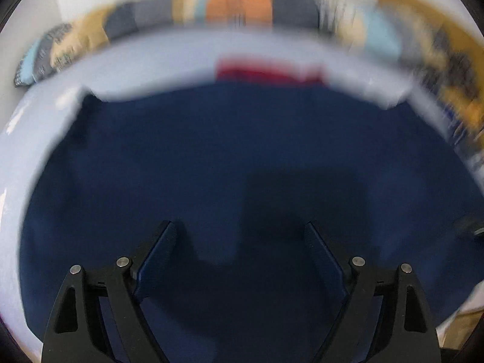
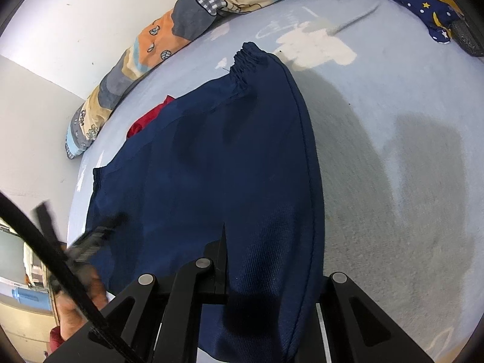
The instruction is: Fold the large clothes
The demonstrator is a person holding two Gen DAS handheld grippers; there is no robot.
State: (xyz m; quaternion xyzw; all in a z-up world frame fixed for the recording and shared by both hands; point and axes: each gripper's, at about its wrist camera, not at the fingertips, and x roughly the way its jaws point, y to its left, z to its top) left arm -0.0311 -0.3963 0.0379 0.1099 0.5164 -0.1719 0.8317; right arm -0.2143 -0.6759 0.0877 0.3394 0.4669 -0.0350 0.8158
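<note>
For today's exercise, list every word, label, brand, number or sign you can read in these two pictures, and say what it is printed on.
None can be read.
Patchwork quilt: cartoon pictures only, no lettering.
Navy star-print fabric: stars and dots, no words.
Navy garment: no label showing.
Light blue sheet: faint pale prints, no legible words.
The left wrist view is too blurred to read.

Navy blue elastic-waist garment (image 2: 211,157): spread flat on pale blue bed sheet (image 2: 393,151). Red cloth (image 2: 145,121): partly beneath the garment's far edge. Long patchwork-print bolster (image 2: 169,33): along the sheet's far side, against white wall (image 2: 75,15). Star-print dark cushion (image 2: 423,3): far right corner.
</note>
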